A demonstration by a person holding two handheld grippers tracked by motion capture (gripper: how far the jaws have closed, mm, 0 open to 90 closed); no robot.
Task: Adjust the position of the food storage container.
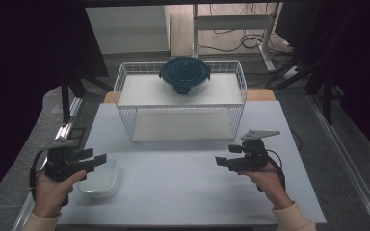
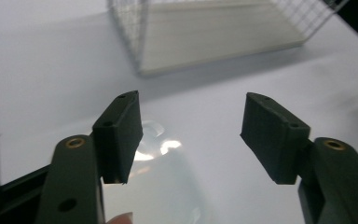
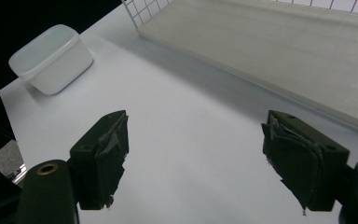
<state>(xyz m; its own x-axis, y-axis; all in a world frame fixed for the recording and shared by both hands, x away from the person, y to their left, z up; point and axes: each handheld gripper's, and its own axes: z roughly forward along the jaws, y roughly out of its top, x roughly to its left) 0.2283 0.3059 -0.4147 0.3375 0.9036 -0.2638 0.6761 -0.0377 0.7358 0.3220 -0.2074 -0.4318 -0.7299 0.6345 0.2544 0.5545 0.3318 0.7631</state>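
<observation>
White plastic, smooth and slightly translucent, makes up the small tub [image 1: 100, 179] that sits on the table [image 1: 183, 192] near its front-left corner, directly under the left gripper [image 1: 96, 158]. That gripper hangs just above the tub with its jaws spread wide and nothing between them. The right gripper [image 1: 220, 161] hovers well apart over bare tabletop, jaws likewise wide and empty.

The step in hand looks like a grasp of the tub by the left gripper. To do it well, the person should likely lower one jaw inside the rim and one outside, pinching a single wall rather than spanning the whole body, since the sides are slick and rounded. Closing slowly should keep the light tub from skidting sideways; a straight lift would follow.

Behind, a wire basket [image 1: 125, 77] stands with a dark lidded bowl [image 1: 185, 73] on its upper shelf.

Much is unclear. In the left gripper view the tub [image 2: 161, 182] is a blurred glare beneath the jaws, so its rim is hard to place. Whether the tub holds anything cannot be told, and the bowl's contents are hidden by its lid.
</observation>
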